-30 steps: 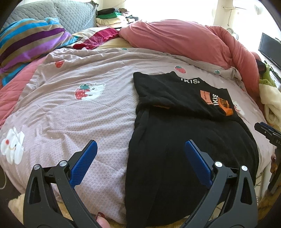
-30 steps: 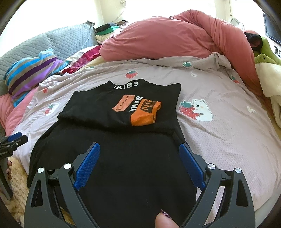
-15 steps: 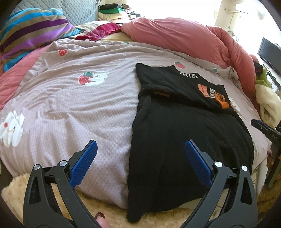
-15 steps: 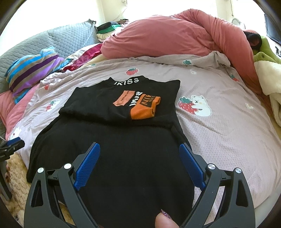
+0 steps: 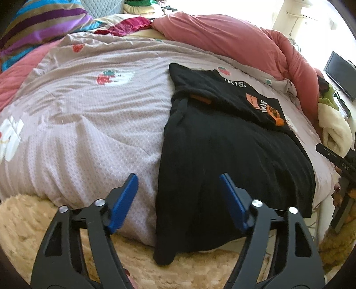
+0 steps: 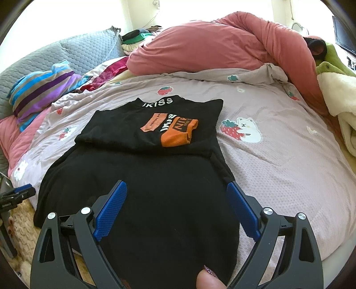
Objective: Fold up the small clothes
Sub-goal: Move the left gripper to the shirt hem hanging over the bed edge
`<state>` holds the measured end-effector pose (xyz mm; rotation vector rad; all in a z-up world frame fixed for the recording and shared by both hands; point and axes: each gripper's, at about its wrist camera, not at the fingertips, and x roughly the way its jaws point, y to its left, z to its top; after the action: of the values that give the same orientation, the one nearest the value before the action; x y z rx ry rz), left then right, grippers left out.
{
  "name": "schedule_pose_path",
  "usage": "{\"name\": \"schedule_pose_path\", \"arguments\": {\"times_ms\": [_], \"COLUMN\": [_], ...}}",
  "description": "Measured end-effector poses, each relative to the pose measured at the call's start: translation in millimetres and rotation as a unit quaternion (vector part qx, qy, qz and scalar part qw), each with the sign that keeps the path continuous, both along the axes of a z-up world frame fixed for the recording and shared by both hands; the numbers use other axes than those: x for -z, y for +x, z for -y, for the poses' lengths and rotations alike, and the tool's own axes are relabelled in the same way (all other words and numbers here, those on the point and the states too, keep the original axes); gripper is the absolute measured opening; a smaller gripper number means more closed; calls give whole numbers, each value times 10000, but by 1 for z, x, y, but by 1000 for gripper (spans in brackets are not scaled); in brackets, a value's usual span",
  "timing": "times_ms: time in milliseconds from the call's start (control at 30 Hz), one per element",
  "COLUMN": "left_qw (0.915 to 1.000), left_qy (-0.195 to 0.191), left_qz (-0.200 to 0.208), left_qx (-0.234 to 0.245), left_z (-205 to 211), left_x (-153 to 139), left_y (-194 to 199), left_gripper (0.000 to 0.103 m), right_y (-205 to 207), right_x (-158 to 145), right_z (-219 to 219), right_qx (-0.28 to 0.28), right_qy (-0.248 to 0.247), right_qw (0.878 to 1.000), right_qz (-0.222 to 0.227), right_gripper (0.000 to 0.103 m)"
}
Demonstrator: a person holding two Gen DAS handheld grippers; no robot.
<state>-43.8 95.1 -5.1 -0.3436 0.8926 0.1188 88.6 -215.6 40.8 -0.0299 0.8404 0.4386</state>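
Note:
A black garment (image 5: 233,155) (image 6: 155,189) with orange patches and white lettering lies on the bed, its top part folded down over the body and its lower hem hanging over the bed's front edge. My left gripper (image 5: 178,182) hovers above the garment's left bottom edge; its jaws are closing, with the hem below them and nothing pressed between the pads. My right gripper (image 6: 176,191) stands open just above the garment's lower right part, holding nothing. A fingertip (image 6: 209,277) shows at the bottom of the right wrist view.
The bed carries a mauve quilt (image 5: 89,115) (image 6: 278,155) with strawberry prints. A bunched pink duvet (image 6: 211,44), a striped pillow (image 5: 44,20) and a cream blanket (image 6: 340,95) lie at the back and sides. A shaggy beige rug (image 5: 29,222) covers the floor.
The left gripper has sunk and drawn back toward the bed's front edge, showing the rug and the hanging hem, and its jaws have narrowed. The right gripper has hardly moved.

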Motion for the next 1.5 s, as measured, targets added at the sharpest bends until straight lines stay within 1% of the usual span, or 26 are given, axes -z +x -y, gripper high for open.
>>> {"name": "schedule_pose_path", "arguments": {"times_ms": [33, 133, 200, 267, 300, 333, 467, 567, 733, 767, 1000, 1067, 1167, 1300, 1433, 1467, 1500], "left_qw": [10000, 9997, 9995, 9994, 9993, 9993, 9992, 9988, 9966, 9964, 9965, 9966, 9967, 9967, 9967, 9968, 9968], "left_qy": [-39, -230, -313, -324, -339, -347, -347, -423, -763, -777, -765, -737, -721, -724, -698, -681, -677], "left_qz": [-12, -49, -83, -104, -120, -131, -173, -234, -316, -323, -350, -366, -370, -369, -405, -411, -413], "left_qx": [-7, -28, -18, 4, 30, 45, 50, 22, -70, -72, 25, 57, 59, 83, 105, 105, 102], "left_z": [0, -2, -3, -2, -1, 0, 2, 1, -6, -7, -4, -3, -2, -2, -1, 0, 0], "left_x": [2, 8, 12, 13, 14, 14, 17, 22, 32, 33, 36, 37, 37, 38, 39, 39, 39], "left_y": [-1, -4, -4, -4, -5, -5, -6, -7, -9, -10, -7, -6, -5, -4, -3, -3, -3], "left_gripper": [62, 51, 48, 43, 38, 37, 37, 37, 37, 37, 37, 40, 40, 44, 46, 46, 46], "right_y": [-1, -3, -5, -7, -7, -8, -12, -17, -26, -29, -43, -46, -49, -51, -55, -57, -58], "right_x": [0, 0, 1, 3, 4, 5, 10, 14, 26, 28, 43, 46, 54, 62, 67, 69, 71], "right_z": [2, 7, 11, 15, 16, 18, 23, 28, 32, 32, 37, 39, 44, 51, 59, 60, 62], "right_qx": [15, 59, 97, 120, 127, 135, 132, 104, 13, -25, -171, -212, -212, -199, -208, -215, -219], "right_qy": [-1, 18, 40, 48, 31, 3, -55, -74, -198, -215, -230, -189, -115, 26, 79, 75, 76], "right_qw": [10000, 10000, 9999, 9999, 9999, 9999, 9999, 9998, 9991, 9989, 9967, 9959, 9942, 9914, 9893, 9889, 9884], "right_qz": [3, 14, 10, -12, -20, -30, -97, -179, -364, -416, -761, -860, -1053, -1291, -1441, -1469, -1503], "right_gripper": [91, 91, 91, 91, 91, 91, 91, 91, 91, 91, 91, 91, 91, 91, 90, 89, 85]}}
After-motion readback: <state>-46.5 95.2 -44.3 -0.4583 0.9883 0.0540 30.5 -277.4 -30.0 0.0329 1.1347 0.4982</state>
